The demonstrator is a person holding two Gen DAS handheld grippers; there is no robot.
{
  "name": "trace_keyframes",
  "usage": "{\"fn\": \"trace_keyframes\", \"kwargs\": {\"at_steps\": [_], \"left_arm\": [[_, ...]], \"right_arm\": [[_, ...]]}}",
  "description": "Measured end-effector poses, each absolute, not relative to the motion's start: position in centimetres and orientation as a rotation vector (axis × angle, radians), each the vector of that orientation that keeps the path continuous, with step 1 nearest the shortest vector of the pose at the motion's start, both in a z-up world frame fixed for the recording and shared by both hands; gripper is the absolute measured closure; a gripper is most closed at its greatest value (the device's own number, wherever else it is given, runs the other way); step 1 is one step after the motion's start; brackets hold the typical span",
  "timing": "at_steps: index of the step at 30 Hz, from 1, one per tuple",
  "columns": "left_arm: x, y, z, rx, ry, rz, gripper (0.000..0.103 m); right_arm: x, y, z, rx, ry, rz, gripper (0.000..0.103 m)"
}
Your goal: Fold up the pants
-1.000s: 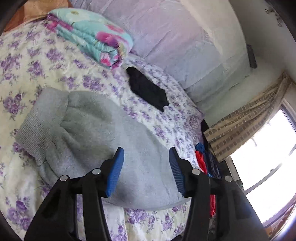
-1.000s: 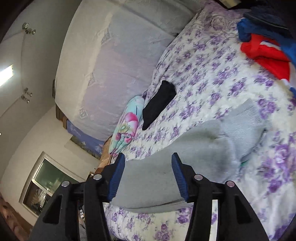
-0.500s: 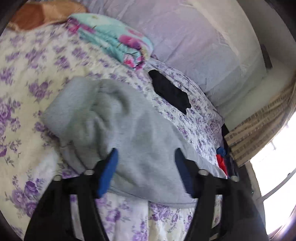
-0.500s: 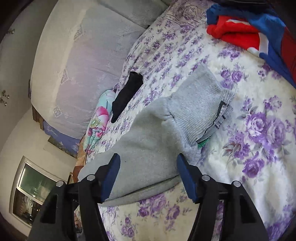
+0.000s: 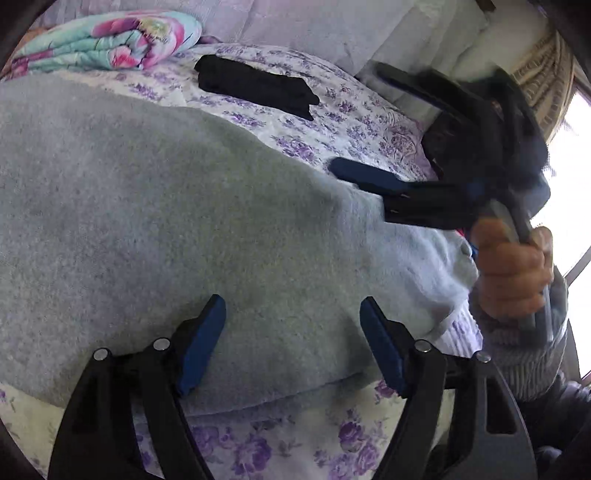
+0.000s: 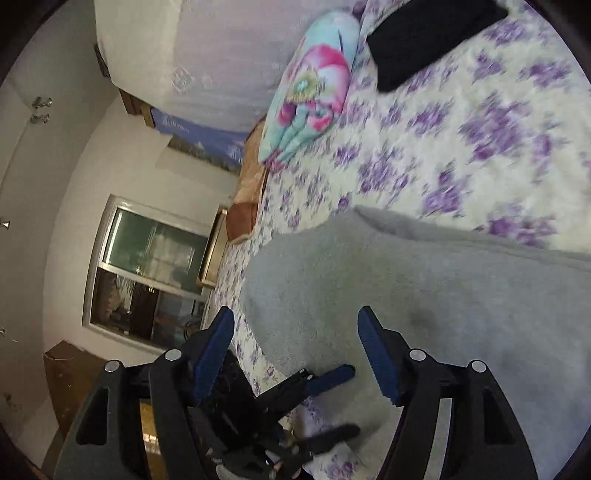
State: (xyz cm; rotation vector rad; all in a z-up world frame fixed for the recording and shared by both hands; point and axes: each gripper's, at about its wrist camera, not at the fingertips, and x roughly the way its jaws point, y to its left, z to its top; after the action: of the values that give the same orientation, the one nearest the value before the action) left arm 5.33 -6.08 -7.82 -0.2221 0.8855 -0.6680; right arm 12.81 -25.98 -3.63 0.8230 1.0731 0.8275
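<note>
The grey pants (image 5: 155, 206) lie folded on the purple-flowered bedspread (image 5: 288, 443) and fill most of the left wrist view. My left gripper (image 5: 291, 339) hovers low over their near edge, blue pads wide apart and gripping nothing. My right gripper (image 5: 356, 118) hangs at the far right over the pants' pale end, in a person's hand (image 5: 513, 273). In the right wrist view the right gripper (image 6: 295, 350) stands over the pants (image 6: 424, 295); its jaws are opening and the pads press on nothing. The left gripper (image 6: 352, 400) shows below it.
A folded floral quilt (image 5: 107, 40) and a folded black garment (image 5: 255, 86) lie further up the bed by the pale headboard (image 5: 314, 22). A curtained window (image 5: 576, 184) is on the right. In the right wrist view a second window (image 6: 147, 273) faces the bed's side.
Both grippers' jaws have spread wider. The left has come down close over the pants. The right has swung across toward the pants' other end and now appears in the left wrist view.
</note>
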Motion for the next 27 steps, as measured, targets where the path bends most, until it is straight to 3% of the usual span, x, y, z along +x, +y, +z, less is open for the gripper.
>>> {"fn": "trace_keyframes", "kwargs": {"at_steps": [4, 8, 11, 18, 27], "left_arm": [[4.3, -7.0, -8.2, -0.142, 0.826, -0.667, 0.023], [4.2, -5.8, -8.0, -0.212, 0.805, -0.741, 0.015], [4.6, -5.4, -7.7, -0.243, 0.807, -0.764, 0.012], [5.1, -5.7, -7.6, -0.233, 0.805, -0.778, 0.010], [5.5, -6.0, -7.6, -0.233, 0.812, -0.794, 0.005]], "right_arm": [[16.8, -23.0, -8.6, 0.844, 1.266, 0.701, 0.039], [16.0, -23.9, -3.3, 0.731, 1.103, 0.843, 0.036], [17.3, -25.0, -0.3, 0.646, 1.009, 0.830, 0.026], [21.9, -23.0, -6.0, 0.505, 1.339, 0.931, 0.025], [23.8, -19.8, -5.2, 0.607, 1.274, 1.143, 0.021]]}}
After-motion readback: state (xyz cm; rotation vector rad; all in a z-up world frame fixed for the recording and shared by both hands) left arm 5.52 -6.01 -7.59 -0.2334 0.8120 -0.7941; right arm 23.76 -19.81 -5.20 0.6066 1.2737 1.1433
